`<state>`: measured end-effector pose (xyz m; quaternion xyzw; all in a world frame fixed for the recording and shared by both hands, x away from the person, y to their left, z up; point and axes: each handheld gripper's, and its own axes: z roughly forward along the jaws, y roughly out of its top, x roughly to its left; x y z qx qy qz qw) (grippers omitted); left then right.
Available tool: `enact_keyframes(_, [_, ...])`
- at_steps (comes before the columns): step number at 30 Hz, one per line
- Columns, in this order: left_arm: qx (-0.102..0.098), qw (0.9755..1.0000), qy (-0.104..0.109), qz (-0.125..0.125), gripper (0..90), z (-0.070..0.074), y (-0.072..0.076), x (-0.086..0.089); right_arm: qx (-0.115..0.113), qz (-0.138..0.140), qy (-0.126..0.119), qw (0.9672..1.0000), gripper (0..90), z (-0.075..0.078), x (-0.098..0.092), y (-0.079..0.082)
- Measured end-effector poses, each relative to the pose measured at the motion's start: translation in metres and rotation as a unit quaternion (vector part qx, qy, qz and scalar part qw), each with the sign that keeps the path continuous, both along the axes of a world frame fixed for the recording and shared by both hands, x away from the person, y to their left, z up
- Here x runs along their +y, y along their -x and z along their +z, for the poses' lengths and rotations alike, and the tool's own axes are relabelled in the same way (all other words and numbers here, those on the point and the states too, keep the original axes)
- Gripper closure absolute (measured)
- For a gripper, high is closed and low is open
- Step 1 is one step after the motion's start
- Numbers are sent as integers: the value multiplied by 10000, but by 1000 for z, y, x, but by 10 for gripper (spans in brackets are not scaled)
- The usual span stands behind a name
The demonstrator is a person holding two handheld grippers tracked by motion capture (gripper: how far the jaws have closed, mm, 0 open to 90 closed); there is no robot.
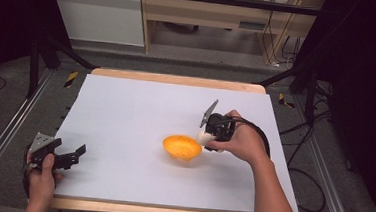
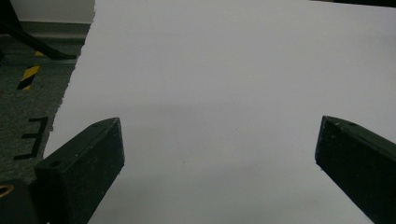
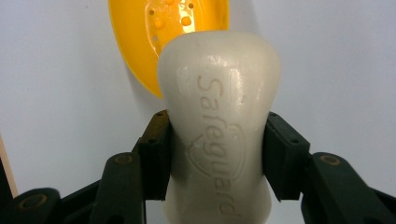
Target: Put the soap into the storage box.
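Soap bar [image 3: 219, 130], cream-white and stamped "Safeguard", sits clamped at its narrow waist between both jaws of the right tool [image 1: 208, 136], its rounded end poking out past the jaw tips over the near rim of the orange dish [image 1: 182, 147]. That dish rests on the white surface [image 1: 125, 116]. Well to the dish's left, the left tool [image 1: 69, 156] hangs over bare surface, jaws spread wide, holding nothing.

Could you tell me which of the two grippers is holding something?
The right gripper: it is shut on a white soap bar. The left gripper is open.
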<state>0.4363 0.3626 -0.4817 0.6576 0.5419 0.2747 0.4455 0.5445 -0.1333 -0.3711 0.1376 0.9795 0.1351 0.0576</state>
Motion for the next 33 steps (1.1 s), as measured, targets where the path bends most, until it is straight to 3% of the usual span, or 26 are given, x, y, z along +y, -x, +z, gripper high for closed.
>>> enact_keyframes(17, [22, 10000, -10, -9, 8, 0, 0, 1, -8, 304, -55, 9995, 499, -1, 32, -4])
enact_keyframes(33, [19, 10000, 21, -2, 8, 0, 0, 1, 69, 304, 7, 9995, 499, -8, 56, -2])
